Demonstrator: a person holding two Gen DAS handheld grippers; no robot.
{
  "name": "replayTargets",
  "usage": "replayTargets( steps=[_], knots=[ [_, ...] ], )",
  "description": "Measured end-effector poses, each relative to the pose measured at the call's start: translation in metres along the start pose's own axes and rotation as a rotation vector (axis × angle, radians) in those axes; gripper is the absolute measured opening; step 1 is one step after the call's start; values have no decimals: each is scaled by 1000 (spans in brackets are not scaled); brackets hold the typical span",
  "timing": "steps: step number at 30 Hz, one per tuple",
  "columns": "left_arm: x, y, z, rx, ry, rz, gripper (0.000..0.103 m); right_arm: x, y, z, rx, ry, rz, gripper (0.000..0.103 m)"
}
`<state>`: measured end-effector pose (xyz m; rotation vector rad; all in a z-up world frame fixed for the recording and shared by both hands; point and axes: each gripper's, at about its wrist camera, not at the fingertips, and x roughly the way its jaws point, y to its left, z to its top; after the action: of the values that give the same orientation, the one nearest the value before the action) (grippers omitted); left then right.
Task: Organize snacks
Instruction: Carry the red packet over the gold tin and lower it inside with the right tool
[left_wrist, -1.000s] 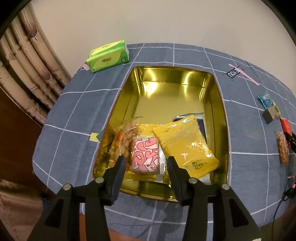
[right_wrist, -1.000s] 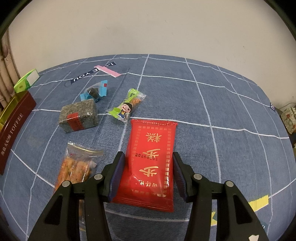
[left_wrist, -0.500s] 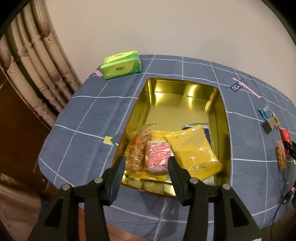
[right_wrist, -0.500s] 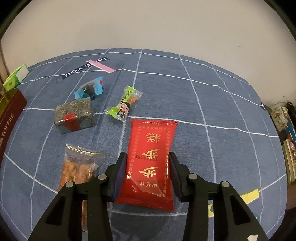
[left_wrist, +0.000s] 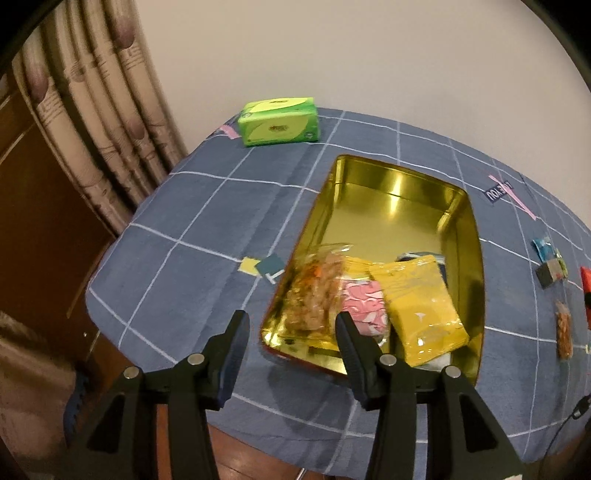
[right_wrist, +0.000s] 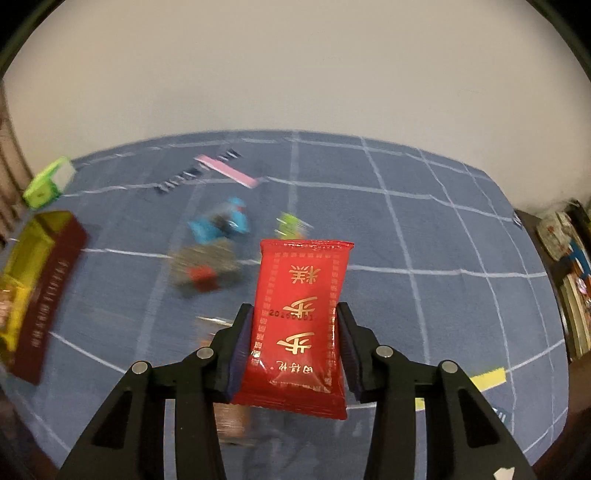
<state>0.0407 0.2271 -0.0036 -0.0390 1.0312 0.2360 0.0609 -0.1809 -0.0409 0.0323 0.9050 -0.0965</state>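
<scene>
Right gripper (right_wrist: 293, 343) is clamping the red packet (right_wrist: 299, 325) across its lower half, pads pressing both long edges; the packet is sticking out ahead of the fingers, off the cloth (right_wrist: 424, 229). It is looking light and soft, a slick foil wrap with a slight waist at the pinch, so a mid-body grip is suiting it better than the crimped ends. The gripper is pitching steeply downward. Left gripper (left_wrist: 291, 339) is standing part open, holding nothing, angling down, with the tin (left_wrist: 388, 184) ahead and to its right, several snacks lying in it.
</scene>
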Motion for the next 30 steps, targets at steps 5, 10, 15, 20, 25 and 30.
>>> replayTargets(
  steps=[5,10,15,20,25,30],
  knots=[
    [-2,18,-3,-67,4,13,49,-17,49,12,-31,-10,114,40],
    [-3,37,-8,-130,11,28,49,-25,112,17,-97,8,225,40],
    [-6,50,-18,-155,21,60,49,-30,172,12,-172,14,301,40],
    [-7,61,-24,-187,30,92,49,-30,217,3,-233,32,340,40],
    [-7,65,-25,-205,33,111,49,-26,249,-2,-276,50,365,40],
    [-5,65,-25,-209,38,104,49,-23,276,-4,-328,58,368,40]
  ],
)
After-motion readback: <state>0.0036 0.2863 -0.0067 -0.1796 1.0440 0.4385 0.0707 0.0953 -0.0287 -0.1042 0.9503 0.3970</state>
